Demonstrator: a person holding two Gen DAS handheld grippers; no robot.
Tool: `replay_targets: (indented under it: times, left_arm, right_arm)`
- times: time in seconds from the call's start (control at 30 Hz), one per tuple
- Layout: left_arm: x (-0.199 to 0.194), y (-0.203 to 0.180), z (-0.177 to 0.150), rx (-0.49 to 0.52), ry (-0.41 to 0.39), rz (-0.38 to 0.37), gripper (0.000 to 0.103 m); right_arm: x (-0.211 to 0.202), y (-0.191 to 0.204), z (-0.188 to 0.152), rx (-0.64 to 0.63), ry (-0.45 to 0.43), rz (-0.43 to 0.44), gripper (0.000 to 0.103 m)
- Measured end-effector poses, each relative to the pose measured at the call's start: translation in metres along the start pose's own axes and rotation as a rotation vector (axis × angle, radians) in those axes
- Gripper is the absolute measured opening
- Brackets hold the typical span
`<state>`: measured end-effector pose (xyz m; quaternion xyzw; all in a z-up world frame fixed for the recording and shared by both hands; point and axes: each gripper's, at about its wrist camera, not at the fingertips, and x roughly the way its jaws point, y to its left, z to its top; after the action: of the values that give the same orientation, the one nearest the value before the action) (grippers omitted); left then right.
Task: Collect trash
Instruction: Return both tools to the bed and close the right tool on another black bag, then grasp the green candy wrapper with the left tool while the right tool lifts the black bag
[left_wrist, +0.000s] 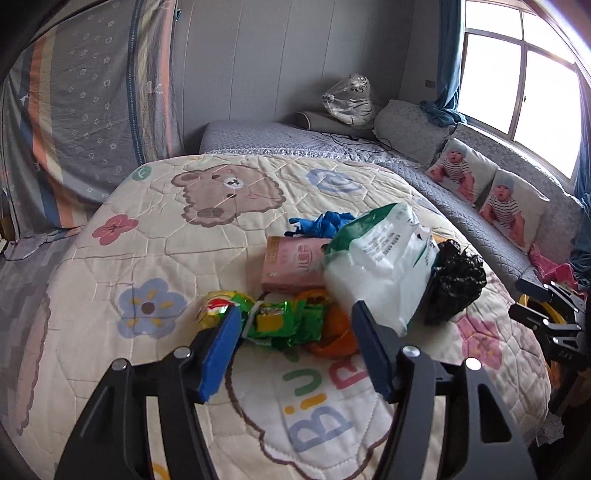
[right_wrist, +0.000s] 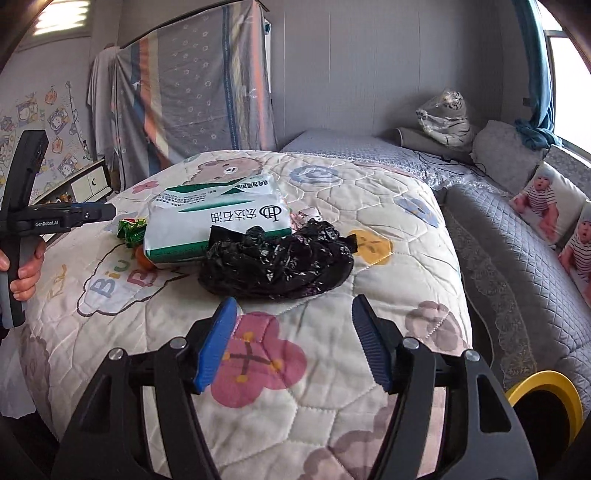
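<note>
A heap of trash lies on a quilt-covered round table. It holds a green snack wrapper, an orange piece, a pink box, blue gloves, a white and green bag and a crumpled black bag. My left gripper is open just short of the green wrapper, with nothing between its fingers. My right gripper is open and empty, a little short of the black bag. Behind that bag lie the white and green bag and the green wrapper.
A yellow-rimmed bin stands low at the right of the table. A grey sofa with baby-print cushions runs along the window side. A hand holds the left gripper's handle at the left edge of the right wrist view.
</note>
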<state>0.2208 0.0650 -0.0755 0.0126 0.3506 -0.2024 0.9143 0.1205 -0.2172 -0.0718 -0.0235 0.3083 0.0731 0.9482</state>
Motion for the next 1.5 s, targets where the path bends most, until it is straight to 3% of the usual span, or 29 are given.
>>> replay_targets:
  times: [0.23,0.6,1.0,1.27,1.37,1.5]
  left_arm:
    - [0.002,0.008,-0.014,0.046,0.032,0.013,0.066]
    - [0.02,0.02,-0.008,0.029,0.066,0.003,0.066]
    - [0.049,0.043,-0.005,-0.084,0.132,-0.001,0.066]
    - [0.068,0.047,0.012,-0.093,0.145,-0.036,0.065]
    - [0.082,0.053,0.022,-0.117,0.166,-0.052,0.059]
    - [0.108,0.059,0.025,-0.13,0.234,-0.04,0.036]
  right_arm:
    - [0.019,0.009,0.008,-0.028,0.03,0.004,0.071]
    - [0.035,0.012,0.015,-0.043,0.054,0.027,0.073]
    - [0.057,0.005,0.026,-0.028,0.074,0.031,0.073]
    - [0.077,-0.001,0.037,-0.001,0.101,0.085,0.073]
    - [0.087,-0.004,0.04,0.012,0.124,0.111,0.069]
    - [0.096,-0.007,0.042,0.021,0.142,0.136,0.058]
